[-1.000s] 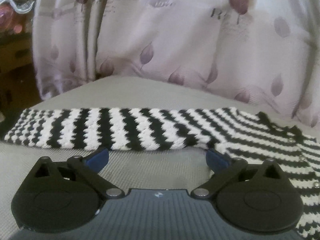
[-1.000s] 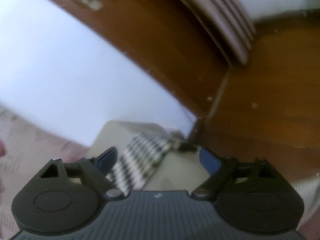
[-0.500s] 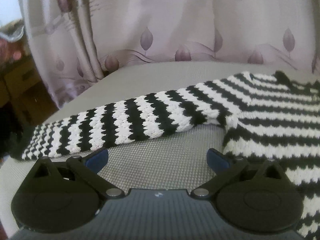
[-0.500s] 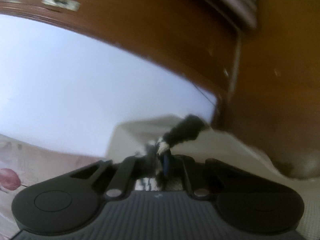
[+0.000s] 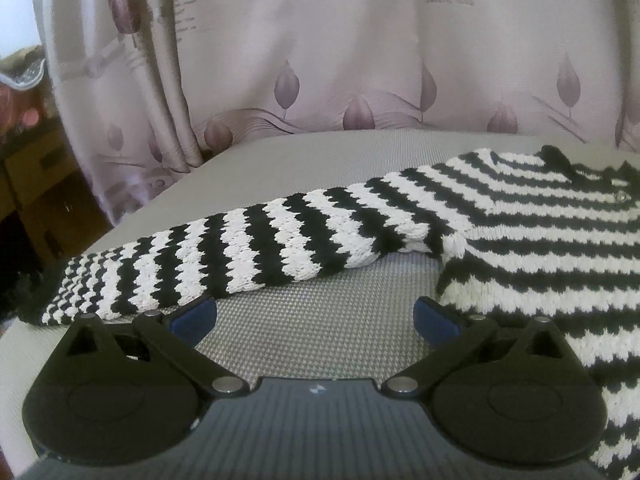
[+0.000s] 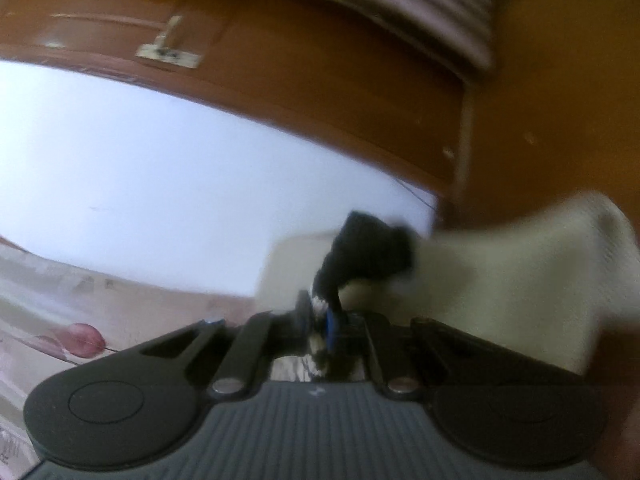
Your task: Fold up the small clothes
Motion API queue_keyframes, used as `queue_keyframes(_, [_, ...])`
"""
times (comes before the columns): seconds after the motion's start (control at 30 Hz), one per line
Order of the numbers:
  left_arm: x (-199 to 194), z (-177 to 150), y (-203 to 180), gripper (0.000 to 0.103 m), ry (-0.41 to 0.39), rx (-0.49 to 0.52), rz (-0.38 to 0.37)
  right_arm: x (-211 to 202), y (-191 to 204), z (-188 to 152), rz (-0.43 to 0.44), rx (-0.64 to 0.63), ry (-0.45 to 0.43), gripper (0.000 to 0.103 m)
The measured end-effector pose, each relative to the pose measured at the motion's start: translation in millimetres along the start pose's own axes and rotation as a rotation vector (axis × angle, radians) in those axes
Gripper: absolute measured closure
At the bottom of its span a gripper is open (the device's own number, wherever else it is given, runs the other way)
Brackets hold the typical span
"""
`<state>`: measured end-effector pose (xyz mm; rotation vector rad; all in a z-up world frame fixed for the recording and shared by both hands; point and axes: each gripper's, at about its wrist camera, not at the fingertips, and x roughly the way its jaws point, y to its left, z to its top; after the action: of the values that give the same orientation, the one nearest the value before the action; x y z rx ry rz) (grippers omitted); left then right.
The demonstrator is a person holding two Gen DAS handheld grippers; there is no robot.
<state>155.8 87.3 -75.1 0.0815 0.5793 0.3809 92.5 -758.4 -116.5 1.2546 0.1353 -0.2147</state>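
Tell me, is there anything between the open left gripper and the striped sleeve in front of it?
Nothing visible. Only bare grey surface lies between the left gripper and the sleeve. The sleeve lies flat, just past the fingertips, with no object on it.

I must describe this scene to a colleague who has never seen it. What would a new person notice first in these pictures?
The eye goes first to the black-and-white striped knitted sweater, spread on the grey surface, with one sleeve stretched out to the left. The left gripper hovers open just before it. Behind hangs a mauve leaf-print curtain; in the blurred right wrist view, the right gripper is shut on a dark knitted edge.
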Motion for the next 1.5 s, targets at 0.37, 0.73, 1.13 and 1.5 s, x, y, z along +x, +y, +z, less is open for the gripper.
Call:
queue_keyframes(0.37, [-7.9,-1.5,1.9,0.0,-0.042,-0.018,-0.036,-6.9,-39.0,2.3,0.13,0.169,0.003,0.048])
queue_keyframes(0.73, [-6.3,-1.1,5.1,0.0,-0.022,-0.027,-0.076,8.2,-13.2,-9.7,0.075,0.032,-0.063,0.033])
queue_keyframes(1.13, [-6.0,-1.3,9.7,0.0,-0.022,-0.061,-0.095,34.7,56.5,14.8,-0.027,-0.082,-0.097,0.094])
queue_keyframes(1.5, [-8.7,-4.9,34.3,0.0,-0.049,-0.206,-0.18,123.3,287.7,-67.8,0.351,-0.13,0.066,0.094])
